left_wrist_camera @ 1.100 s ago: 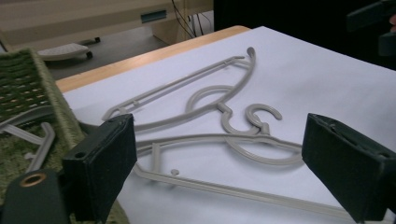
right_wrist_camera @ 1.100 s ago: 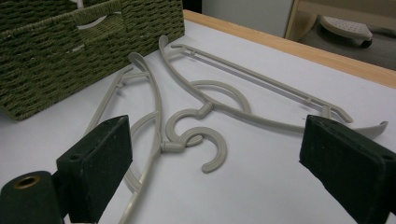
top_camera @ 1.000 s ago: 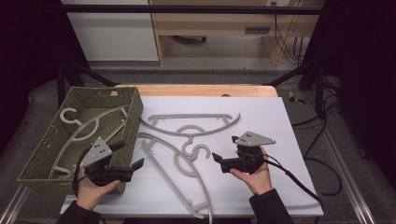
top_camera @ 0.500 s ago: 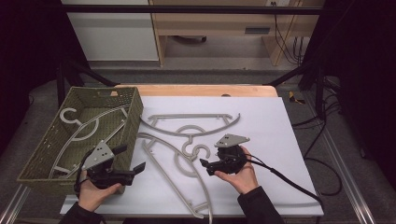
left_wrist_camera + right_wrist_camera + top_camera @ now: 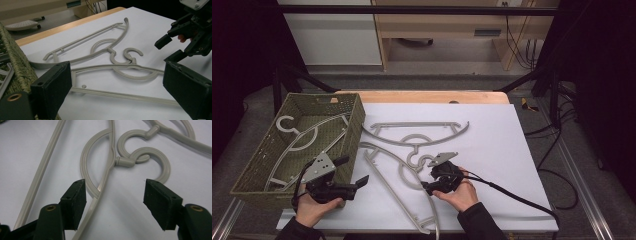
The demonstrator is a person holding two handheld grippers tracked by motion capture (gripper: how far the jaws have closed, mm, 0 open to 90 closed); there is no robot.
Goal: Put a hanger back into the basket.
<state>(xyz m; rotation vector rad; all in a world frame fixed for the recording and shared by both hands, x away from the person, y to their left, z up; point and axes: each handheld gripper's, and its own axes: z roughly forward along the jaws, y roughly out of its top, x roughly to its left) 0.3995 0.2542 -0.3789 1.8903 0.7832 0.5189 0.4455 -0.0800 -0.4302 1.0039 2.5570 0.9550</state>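
Two grey plastic hangers lie on the white table with their hooks interlocked: a far hanger and a near hanger. My right gripper sits low over the near hanger, just below its hook. Its jaws have just been closing and stand open, with the hanger's arm between them close to the left pad, not pinched. My left gripper hovers open beside the basket, nothing between its jaws.
A green woven basket stands at the table's left edge with a third hanger lying inside it. The right gripper's cable trails off to the right. From the left gripper view the right gripper appears across the hangers.
The right hand has moved left and down onto the near hanger, and its jaws have narrowed. The left hand has stayed where it was.
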